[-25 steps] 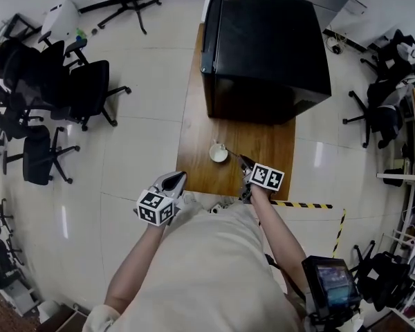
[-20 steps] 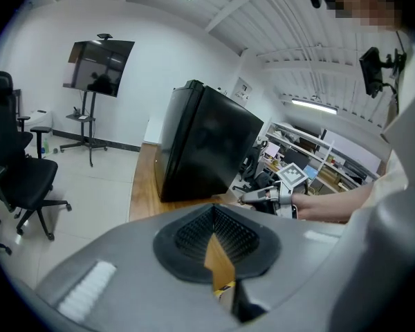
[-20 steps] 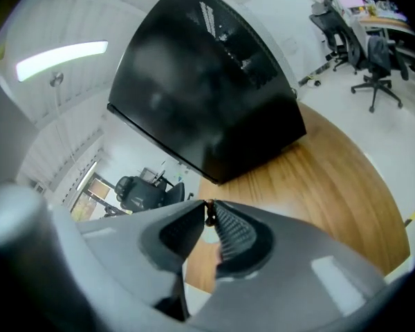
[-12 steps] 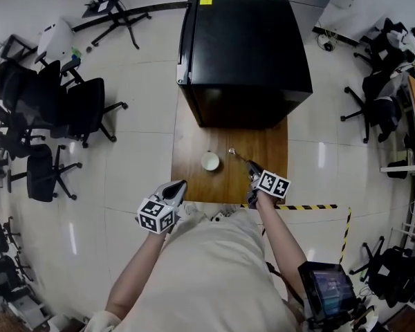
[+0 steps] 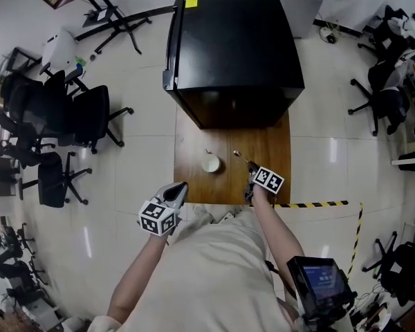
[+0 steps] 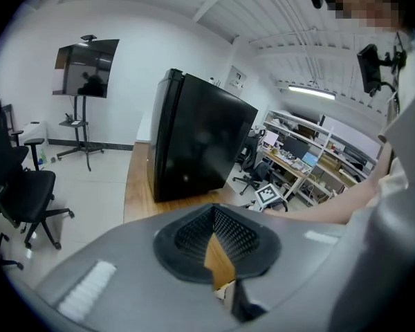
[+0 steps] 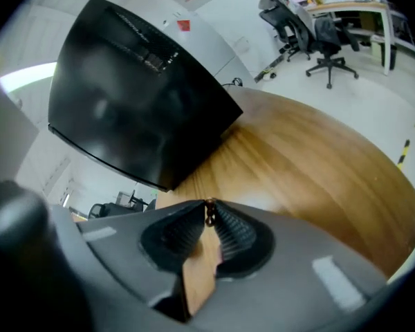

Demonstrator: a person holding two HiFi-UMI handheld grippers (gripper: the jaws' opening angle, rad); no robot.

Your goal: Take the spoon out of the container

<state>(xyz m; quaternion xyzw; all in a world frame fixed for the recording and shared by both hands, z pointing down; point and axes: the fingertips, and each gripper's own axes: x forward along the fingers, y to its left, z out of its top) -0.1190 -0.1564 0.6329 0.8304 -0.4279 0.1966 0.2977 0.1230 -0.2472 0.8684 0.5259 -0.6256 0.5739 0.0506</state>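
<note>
Spoon (image 5: 238, 155) moved out, right of cup (image 5: 210, 163) | right gripper (image 5: 249, 170) clamps it

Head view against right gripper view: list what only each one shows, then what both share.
Only the head view: the white container on the table, the spoon outside it to its right, the left tool near the table's near-left corner, and the yellow-black floor tape.
Only the right gripper view: the right tool up close, its jaws closed on the spoon's thin handle.
Both: the black cabinet and the wooden table it stands on.
</note>
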